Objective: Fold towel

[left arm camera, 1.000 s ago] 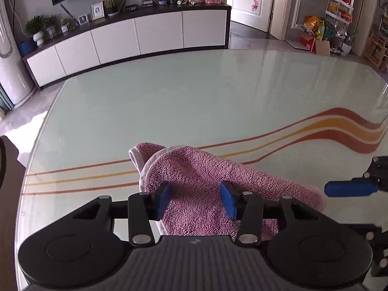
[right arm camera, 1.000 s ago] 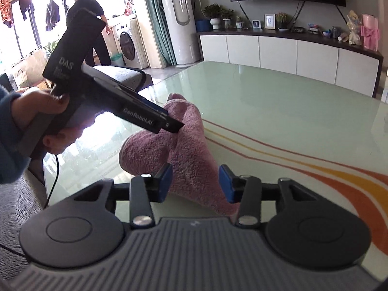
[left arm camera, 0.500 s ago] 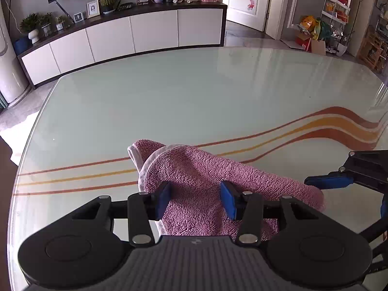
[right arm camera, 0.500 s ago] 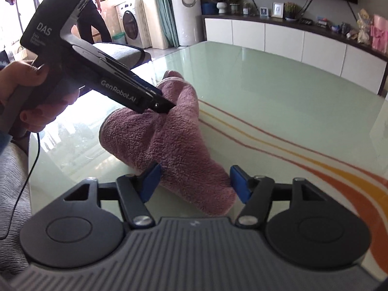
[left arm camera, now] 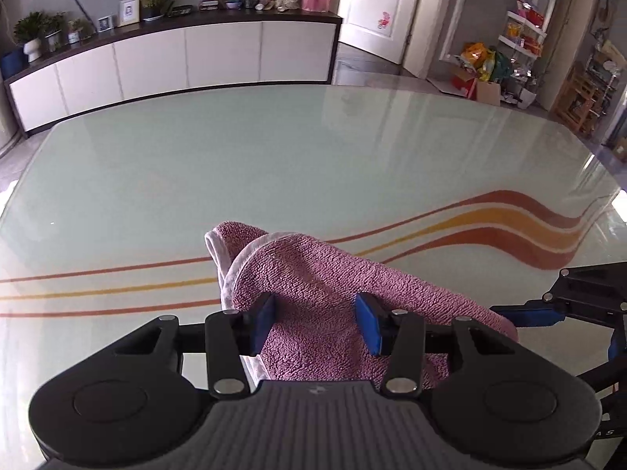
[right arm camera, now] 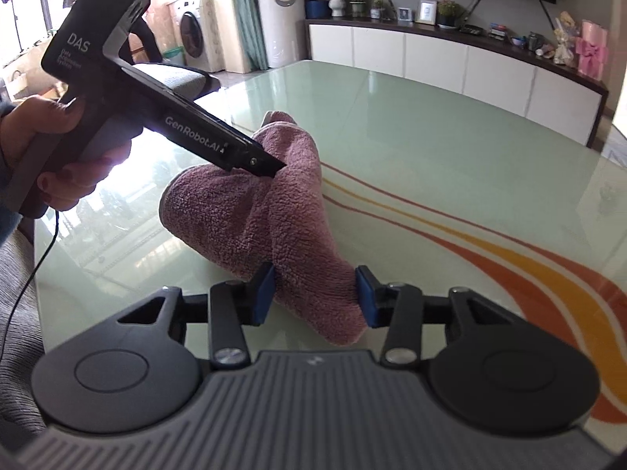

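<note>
The work surface is a pale green glass table (left arm camera: 313, 156) with red and orange wavy stripes (left arm camera: 509, 219) running across it. Behind it stands a long white sideboard (left arm camera: 188, 58) carrying potted plants and framed photos; a white door (left arm camera: 376, 4) is to its right. The pink towel (left arm camera: 325, 286) lies bunched in a loose mound on the near part of the table, terry pile outward, pale hem showing at its left end. The left gripper (left arm camera: 315, 323) is spread wide, pads astride the towel without clamping it. The right gripper (right arm camera: 315, 293) is likewise wide, its pads flanking the towel's tapered near end.
</note>
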{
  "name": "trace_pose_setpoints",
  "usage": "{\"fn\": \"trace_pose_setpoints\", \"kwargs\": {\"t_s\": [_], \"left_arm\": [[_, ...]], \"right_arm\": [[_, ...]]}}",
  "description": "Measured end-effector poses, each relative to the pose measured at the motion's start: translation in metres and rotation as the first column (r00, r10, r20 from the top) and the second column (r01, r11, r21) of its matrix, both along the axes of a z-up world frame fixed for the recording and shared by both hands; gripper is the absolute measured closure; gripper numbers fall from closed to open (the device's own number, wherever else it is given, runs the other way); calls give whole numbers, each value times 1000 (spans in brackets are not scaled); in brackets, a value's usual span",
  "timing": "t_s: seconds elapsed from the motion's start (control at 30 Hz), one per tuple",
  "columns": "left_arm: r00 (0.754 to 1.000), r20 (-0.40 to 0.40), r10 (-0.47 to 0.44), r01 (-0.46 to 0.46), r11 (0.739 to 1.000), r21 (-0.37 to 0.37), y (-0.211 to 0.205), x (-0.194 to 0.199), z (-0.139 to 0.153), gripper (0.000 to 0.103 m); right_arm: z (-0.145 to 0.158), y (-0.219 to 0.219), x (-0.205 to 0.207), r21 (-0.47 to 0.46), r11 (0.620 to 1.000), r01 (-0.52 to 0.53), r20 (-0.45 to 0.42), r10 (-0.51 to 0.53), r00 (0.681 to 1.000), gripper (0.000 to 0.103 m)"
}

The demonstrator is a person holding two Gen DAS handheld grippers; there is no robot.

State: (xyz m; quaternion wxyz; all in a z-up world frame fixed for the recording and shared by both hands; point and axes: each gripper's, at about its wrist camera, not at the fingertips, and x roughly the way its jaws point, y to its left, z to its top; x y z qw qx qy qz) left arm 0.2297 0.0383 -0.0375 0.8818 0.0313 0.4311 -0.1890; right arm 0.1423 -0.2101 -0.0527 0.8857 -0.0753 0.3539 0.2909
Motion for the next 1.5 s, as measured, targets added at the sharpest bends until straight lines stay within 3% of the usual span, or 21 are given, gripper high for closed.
{"fn": "trace_pose_setpoints", "kwargs": {"t_s": [0.33, 0.5, 0.63, 0.73, 0.83, 0.97, 1.07, 1.23, 1.33, 1.5], "left_arm": [[997, 22, -73, 73, 997, -6, -68, 2, -8, 54], [999, 21, -48, 48, 998, -28, -65, 0, -6, 51], [1000, 16, 12, -11, 998, -59, -51, -5, 1, 42], [999, 34, 37, -35, 997, -62, -45, -15, 11, 42], [996, 79, 48, -46, 999, -28, -42, -37, 22, 32], [987, 150, 65, -64, 998, -11, -38, -68, 35, 29], [978, 174, 115, -116, 993, -2, -33, -83, 43, 27], [959, 211, 191, -196, 981, 1, -17, -129, 53, 17], [948, 221, 230, -236, 972, -1, -13, -160, 51, 4], [944, 200, 262, -264, 964, -19, -11, -198, 41, 4]], "right_arm": [[-2, -41, -19, 6, 987, 163, 6, -163, 987, 57], [-2, -37, -31, 9, 979, 203, 37, -203, 978, 55], [5, -34, -43, 19, 972, 233, 54, -234, 971, 53], [13, -39, -54, 50, 963, 264, 47, -267, 963, 46], [18, -41, -63, 62, 957, 285, 47, -288, 957, 42], [24, -40, -74, 70, 954, 292, 52, -296, 954, 31], [29, -29, -88, 50, 958, 282, 68, -285, 956, 26], [33, -20, -106, 17, 959, 282, 96, -282, 955, 14], [32, -13, -116, -6, 952, 307, 94, -305, 948, 8], [30, -8, -138, 4, 933, 360, 100, -359, 928, 0]]}}
